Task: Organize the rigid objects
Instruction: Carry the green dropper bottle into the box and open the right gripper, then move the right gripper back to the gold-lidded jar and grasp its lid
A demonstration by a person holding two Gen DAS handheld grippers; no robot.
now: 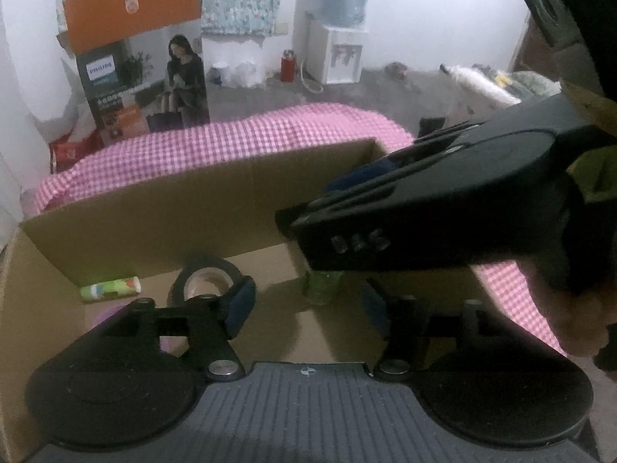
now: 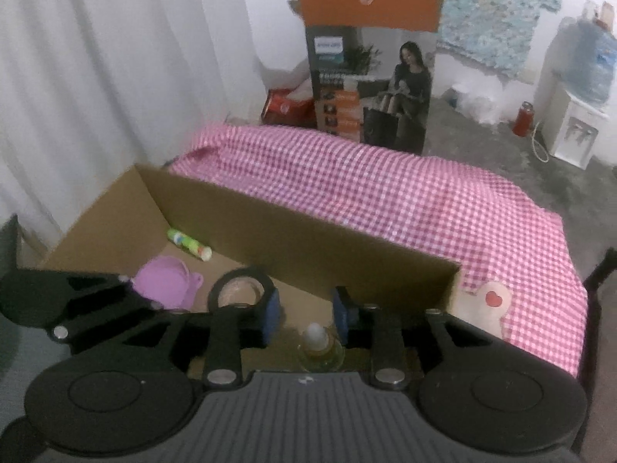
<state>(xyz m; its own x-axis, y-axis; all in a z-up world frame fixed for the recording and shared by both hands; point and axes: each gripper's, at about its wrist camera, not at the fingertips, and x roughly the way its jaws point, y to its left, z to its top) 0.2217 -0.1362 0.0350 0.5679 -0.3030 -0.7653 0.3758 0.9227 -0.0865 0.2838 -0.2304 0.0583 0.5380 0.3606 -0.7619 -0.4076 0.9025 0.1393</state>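
Note:
An open cardboard box [image 1: 154, 208] [image 2: 308, 239] sits on a pink checked cloth. Inside it lie a black tape roll [image 1: 204, 277] [image 2: 241, 287], a green-and-white tube [image 1: 110, 288] [image 2: 189, 245], a purple lid [image 2: 166, 279] and a greenish bottle with a white cap [image 2: 318, 341] [image 1: 322, 287]. My right gripper [image 2: 306, 318] is open, its blue pads either side of the bottle and apart from it. My left gripper [image 1: 308, 308] is open and empty over the box, with the right gripper's body [image 1: 443, 212] crossing above it.
The pink checked cloth [image 2: 385, 200] covers the surface beyond the box. A small white piece with a red heart [image 2: 493, 299] lies on it at the box's right corner. A tall printed carton [image 2: 370, 77], a red flask [image 2: 522, 117] and a water dispenser [image 1: 343, 50] stand behind.

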